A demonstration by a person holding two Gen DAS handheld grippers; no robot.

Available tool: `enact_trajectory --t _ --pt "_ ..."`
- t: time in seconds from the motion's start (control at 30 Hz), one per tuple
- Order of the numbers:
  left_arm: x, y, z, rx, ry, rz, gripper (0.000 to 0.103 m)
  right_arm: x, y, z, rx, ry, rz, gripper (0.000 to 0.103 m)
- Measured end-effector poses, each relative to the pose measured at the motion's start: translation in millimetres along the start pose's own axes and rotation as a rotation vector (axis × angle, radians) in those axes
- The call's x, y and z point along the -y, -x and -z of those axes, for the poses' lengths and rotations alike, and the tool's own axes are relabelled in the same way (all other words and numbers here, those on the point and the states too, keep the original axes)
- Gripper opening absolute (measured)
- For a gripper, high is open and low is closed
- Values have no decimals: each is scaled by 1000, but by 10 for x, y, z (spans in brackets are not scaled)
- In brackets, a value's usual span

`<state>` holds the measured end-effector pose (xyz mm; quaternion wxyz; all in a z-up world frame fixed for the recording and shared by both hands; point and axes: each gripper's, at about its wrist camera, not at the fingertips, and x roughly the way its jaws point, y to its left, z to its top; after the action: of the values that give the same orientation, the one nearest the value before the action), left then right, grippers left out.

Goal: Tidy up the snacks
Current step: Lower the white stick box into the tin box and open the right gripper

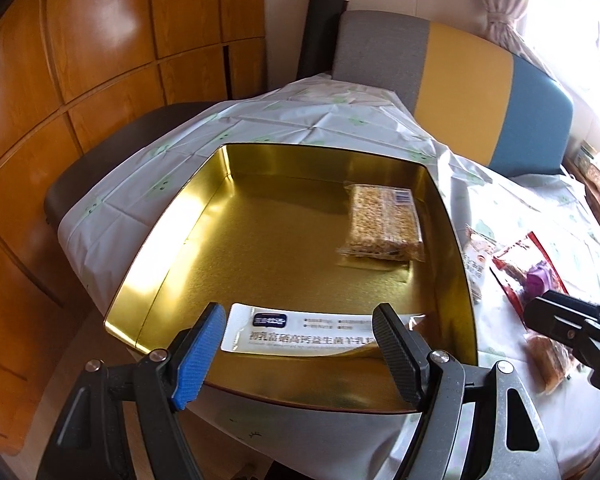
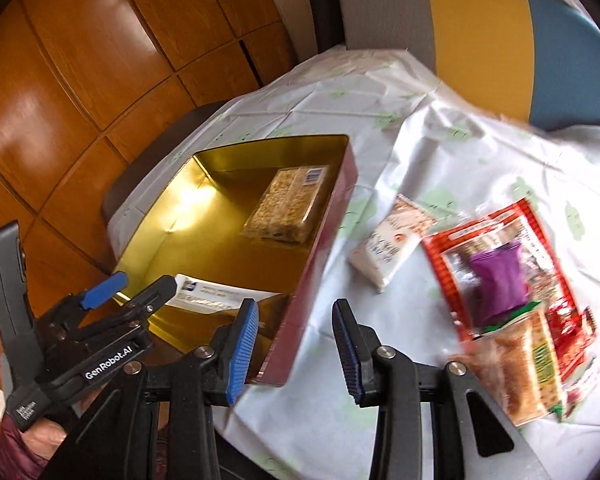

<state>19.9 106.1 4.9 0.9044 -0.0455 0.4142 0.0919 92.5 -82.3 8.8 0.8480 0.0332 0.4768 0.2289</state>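
Left gripper (image 1: 300, 344) hangs over the near edge of the gold tin (image 1: 172, 216), jaws spread wide w/ nothing between the pads; the white sachet (image 1: 300, 334) lies flat on the tin floor just beyond them, near side of the tin, not touched. Far right corner of the tin: a clear-wrapped grain bar (image 1: 384, 220), lying flat close to the right wall. Tin sits on the table, which wears a white cloth w/ pale green prints (image 1: 300, 120); from the right wrist view the tin's outer wall (image 2: 324, 248) reads dark red. Right gripper (image 2: 296, 346) is over bare cloth just right of the tin's near right corner, jaws partly apart & empty, no snack between the pads. Loose snacks still outside the tin, on the cloth to the right: a small white packet (image 2: 388, 252) nearest the tin, then a red-edged bag (image 2: 532, 240) w/ a purple pack (image 2: 498, 280) on top of it, & a clear-wrapped brown biscuit pack (image 2: 528, 376) at the near end of that pile, touching it. That pile is blurred, so print can't be read. Beyond the table's far edge, a chair back (image 1: 480, 92) in grey, yellow & blue bands; wooden panelled doors (image 1: 80, 60) fill the left. A bit of a maroon sleeve (image 2: 4, 452) shows at the lower left in the right wrist view.
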Motion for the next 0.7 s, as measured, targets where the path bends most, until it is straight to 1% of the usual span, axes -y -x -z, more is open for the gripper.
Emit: enact_trajectory --t 0.13,0.37,0.53,0.7 --pt "104 31 13 8 -37 4 77 71 98 41 27 39 64 42" --pt "253 66 28 11 -81 22 77 295 246 149 38 86 163 43" --pt "355 87 40 10 -107 34 77 569 339 214 29 86 235 43" --pt "465 88 50 4 -135 48 77 935 526 227 36 59 318 43"
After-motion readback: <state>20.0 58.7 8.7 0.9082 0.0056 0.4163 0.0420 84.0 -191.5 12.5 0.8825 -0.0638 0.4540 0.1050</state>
